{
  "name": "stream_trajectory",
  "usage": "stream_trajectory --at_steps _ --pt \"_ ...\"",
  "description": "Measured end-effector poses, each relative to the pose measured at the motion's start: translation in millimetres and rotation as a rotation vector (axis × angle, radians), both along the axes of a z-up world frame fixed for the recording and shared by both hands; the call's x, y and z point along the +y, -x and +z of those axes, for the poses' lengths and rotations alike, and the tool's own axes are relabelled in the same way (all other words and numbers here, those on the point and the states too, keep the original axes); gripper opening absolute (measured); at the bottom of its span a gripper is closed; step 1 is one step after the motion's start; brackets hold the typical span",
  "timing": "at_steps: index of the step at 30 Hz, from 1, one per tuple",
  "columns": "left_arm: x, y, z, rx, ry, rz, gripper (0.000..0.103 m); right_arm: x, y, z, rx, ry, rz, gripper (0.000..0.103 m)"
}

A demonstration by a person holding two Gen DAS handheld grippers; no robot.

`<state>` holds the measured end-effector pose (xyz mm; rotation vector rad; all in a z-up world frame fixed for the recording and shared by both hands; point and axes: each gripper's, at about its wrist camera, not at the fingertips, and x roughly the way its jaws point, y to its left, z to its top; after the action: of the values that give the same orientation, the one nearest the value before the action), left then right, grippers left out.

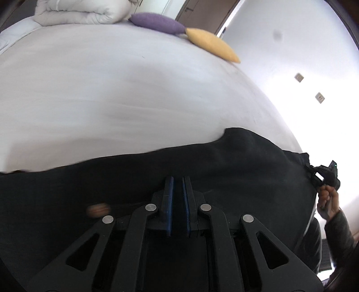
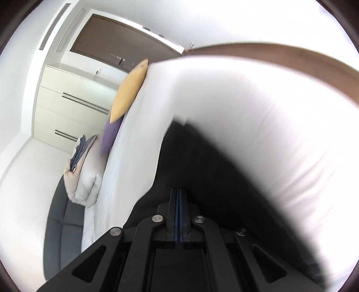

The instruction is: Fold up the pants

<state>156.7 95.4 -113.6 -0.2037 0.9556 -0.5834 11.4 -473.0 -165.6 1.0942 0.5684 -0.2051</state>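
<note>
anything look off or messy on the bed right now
Nothing stands out. The black pants lie spread over the near edge of the white bed, and the purple pillow and yellow pillow sit side by side at the far edge. No spill or damage shows.

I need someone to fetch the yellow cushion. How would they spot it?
Find the white bed, then its far edge by the folded white duvet. The yellow cushion lies there beside a purple cushion, nearer the bed's corner; only it is yellow.
</note>
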Motion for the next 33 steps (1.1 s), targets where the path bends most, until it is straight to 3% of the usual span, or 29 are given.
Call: stream_trajectory --at_steps 2,3,4,6,8,11,13,15,17,18,19,22,24,26,28,29,30,32,33 --pt "26.9 5.0 -0.1 -0.015 -0.069 0.067 0.010 -4.1 10.9 10.5 0.021 0.040 -0.033 0.000" --pt "43.4 7.5 0.5 -0.007 -0.014 0.068 0.010 -6.3 19.9 15.3 0.012 0.032 -0.050 0.006" --pt "56.3 12.2 4.0 -0.016 -0.009 0.106 0.010 -2.1 26.4 22.6 -0.005 0.023 -0.057 0.008" --pt "73.4 22.9 14.1 -0.064 -0.099 0.180 0.010 21.8 28.0 39.0 -0.046 0.041 -0.001 0.008" --pt "86.6 32.6 23.9 -0.096 -0.069 0.205 0.010 75.9 8.4 55.4 -0.090 0.051 0.120 0.013" --pt "62.7 49.8 33.2 -0.153 -0.050 0.195 0.010 140.8 -21.5 56.6 -0.149 0.007 0.303 0.028" --pt "28.7 59.5 34.1 -0.170 -0.043 0.183 0.010 186.5 -48.4 42.3 -0.142 -0.053 0.428 0.028" --pt "-7.1 62.4 26.2 -0.122 -0.012 0.136 0.010 205.3 -42.6 28.1 -0.083 -0.058 0.464 0.028" --pt "-45.5 63.3 11.1 -0.081 -0.061 0.082 0.010 195.1 -36.1 6.4 -0.033 -0.083 0.430 0.023" --pt "-67.7 61.3 0.4 -0.067 -0.089 0.048 0.010 191.3 -37.3 1.9 -0.030 -0.091 0.406 0.007" --pt "-84.2 60.9 -9.3 -0.051 -0.107 0.027 0.010 173.6 -26.1 -2.3 -0.009 -0.079 0.353 0.001" --pt "-128.3 62.5 -25.3 -0.049 -0.125 -0.011 0.010 119.3 11.1 -5.4 -0.019 -0.097 0.197 0.000" --pt "-132.8 67.5 -23.6 -0.076 -0.161 -0.018 0.010 84.1 47.1 -1.7 0.001 -0.050 0.068 0.000" --pt "-140.2 77.3 -27.3 -0.067 -0.152 -0.025 0.010 45.4 91.9 -0.7 -0.019 -0.072 -0.067 0.000" --pt "-133.7 81.0 -17.4 -0.080 -0.132 -0.023 0.010 25.8 122.1 11.8 -0.039 -0.058 -0.130 0.000" --pt "-127.5 86.3 -8.3 -0.096 -0.121 -0.021 0.010 19.9 141.1 24.7 -0.040 -0.020 -0.160 0.008" --pt "-129.7 85.8 -6.2 -0.109 -0.101 -0.015 0.010 16.2 152.5 31.6 -0.039 -0.002 -0.178 0.027" --pt "-131.8 87.2 -0.3 -0.096 -0.073 -0.014 0.010 11.1 170.7 36.9 -0.078 -0.035 -0.180 0.055" --pt "-134.3 85.5 -3.2 -0.078 -0.074 -0.017 0.010 15.2 168.8 38.7 -0.082 -0.038 -0.172 0.057"
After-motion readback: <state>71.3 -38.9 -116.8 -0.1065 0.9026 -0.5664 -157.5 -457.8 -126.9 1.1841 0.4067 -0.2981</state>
